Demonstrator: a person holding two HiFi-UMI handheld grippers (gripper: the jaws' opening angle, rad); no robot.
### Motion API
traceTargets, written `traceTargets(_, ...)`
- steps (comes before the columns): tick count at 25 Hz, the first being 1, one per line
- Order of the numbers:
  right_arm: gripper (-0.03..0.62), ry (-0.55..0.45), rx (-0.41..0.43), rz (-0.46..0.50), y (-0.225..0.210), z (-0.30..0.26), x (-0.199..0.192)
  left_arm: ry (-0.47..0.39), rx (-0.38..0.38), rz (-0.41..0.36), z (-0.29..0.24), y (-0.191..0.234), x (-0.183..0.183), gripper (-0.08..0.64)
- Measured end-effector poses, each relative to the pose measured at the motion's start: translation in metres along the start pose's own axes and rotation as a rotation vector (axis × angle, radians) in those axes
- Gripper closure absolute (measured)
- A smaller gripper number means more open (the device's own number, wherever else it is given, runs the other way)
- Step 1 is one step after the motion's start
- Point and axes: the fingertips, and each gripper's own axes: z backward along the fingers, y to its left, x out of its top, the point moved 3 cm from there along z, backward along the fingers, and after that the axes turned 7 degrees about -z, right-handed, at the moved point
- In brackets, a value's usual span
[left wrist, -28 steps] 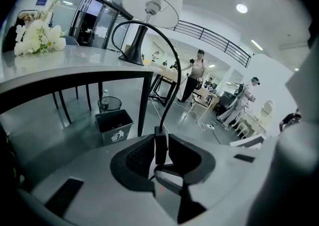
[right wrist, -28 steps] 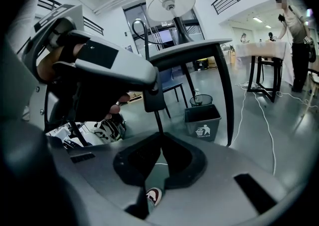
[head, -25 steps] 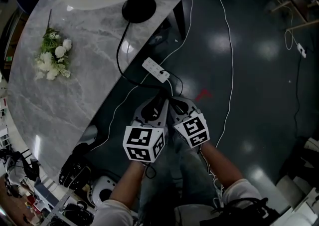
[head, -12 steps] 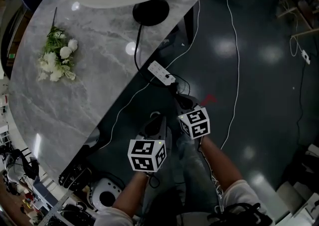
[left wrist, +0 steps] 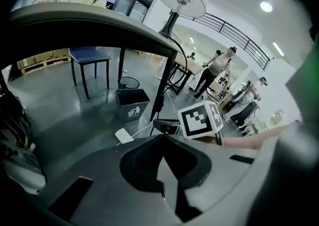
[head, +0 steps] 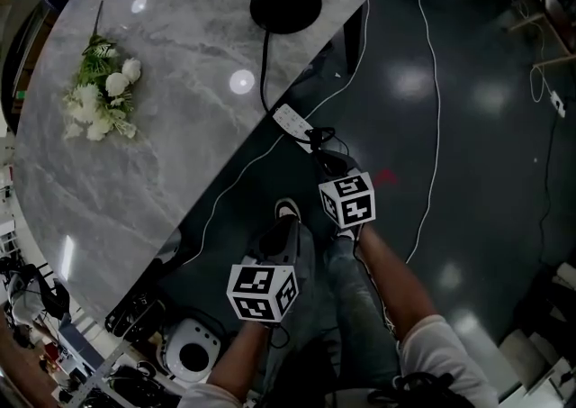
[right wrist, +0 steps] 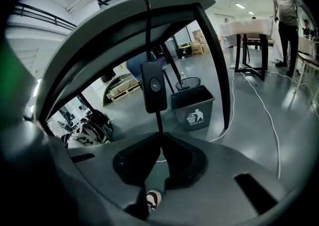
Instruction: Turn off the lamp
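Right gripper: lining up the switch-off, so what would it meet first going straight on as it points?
Probably the inline switch on the lamp cord, hanging just beyond the right gripper and its shut jaws; depth is unclear.

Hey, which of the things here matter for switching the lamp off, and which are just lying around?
For the job:
lamp
cord hanging from it
switch on that cord

Just lying about:
flowers
trash bin
long white cable
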Motion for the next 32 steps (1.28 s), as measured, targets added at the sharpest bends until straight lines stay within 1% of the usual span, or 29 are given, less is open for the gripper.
traceTargets(3,0.58,0.024,-0.01,-0.013,0.0,-0.004,-0.007,0.0,0.002,0.011,0.009,0.004,-0.005,0.554)
traceTargets(6,0.531,0.045,-0.039,-0.009,-0.002,-0.003,-0.013,-0.005,0.014,0.011,0.016,0.009,-0.006,0.554)
traceTargets(8,0.517,0.052,-0.051,-0.008,-0.003,0.0,-0.017,-0.012,0.024,0.012,0.018,0.012,-0.004,0.554)
traceTargets(15,0.509,0.048,-0.062,-0.019,-0.009,0.02,-0.03,-0.045,0.039,0.0,0.019,0.008,0.004,0.554)
traceTargets(20,0.512,0.014,-0.075,-0.024,-0.01,0.06,-0.034,-0.069,0.038,-0.043,0.023,-0.004,0.019,0.554)
traceTargets(24,0.549,-0.011,-0.094,-0.036,-0.007,0.101,-0.03,-0.116,0.02,-0.07,0.036,-0.023,0.041,0.554)
traceTargets(27,0.578,-0.032,-0.105,-0.058,0.008,0.133,-0.02,-0.134,0.018,-0.088,0.054,-0.039,0.056,0.554)
traceTargets(32,0.581,-0.075,-0.107,-0.054,0.035,0.185,0.009,-0.165,0.008,-0.136,0.089,-0.071,0.087,0.552)
